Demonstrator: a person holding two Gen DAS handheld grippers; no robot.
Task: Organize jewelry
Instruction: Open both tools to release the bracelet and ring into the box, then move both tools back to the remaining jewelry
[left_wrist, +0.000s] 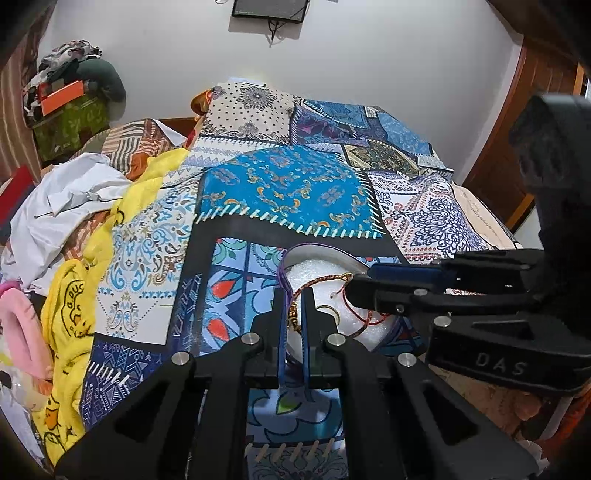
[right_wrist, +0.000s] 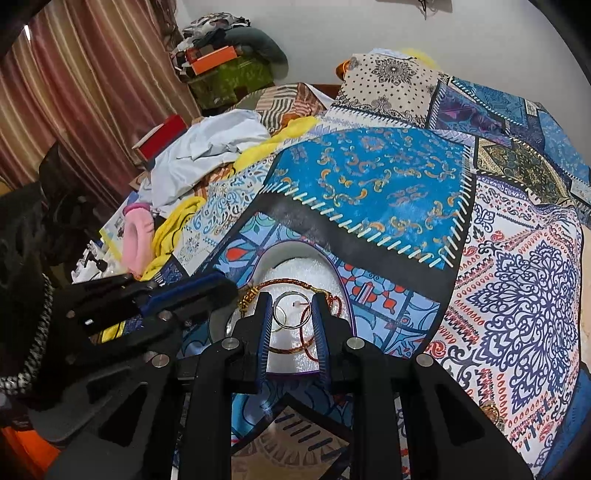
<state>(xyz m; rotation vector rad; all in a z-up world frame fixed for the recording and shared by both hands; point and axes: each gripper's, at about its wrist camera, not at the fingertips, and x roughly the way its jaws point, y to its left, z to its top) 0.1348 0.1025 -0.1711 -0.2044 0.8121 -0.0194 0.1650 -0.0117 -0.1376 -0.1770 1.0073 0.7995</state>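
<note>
Jewelry lay in a white foam-lined tray with a purple rim, resting on the patchwork bedspread. A braided brown cord bracelet curved across the foam, a silver ring sat inside its loop, and a thin red cord coiled just beside the ring. My left gripper had its jaws almost together at the tray's near edge, pinching the purple rim; the braided cord ran close by its tips. My right gripper hung over the foam with its jaws partly open, the ring between them; I could not tell whether the pads touched it.
</note>
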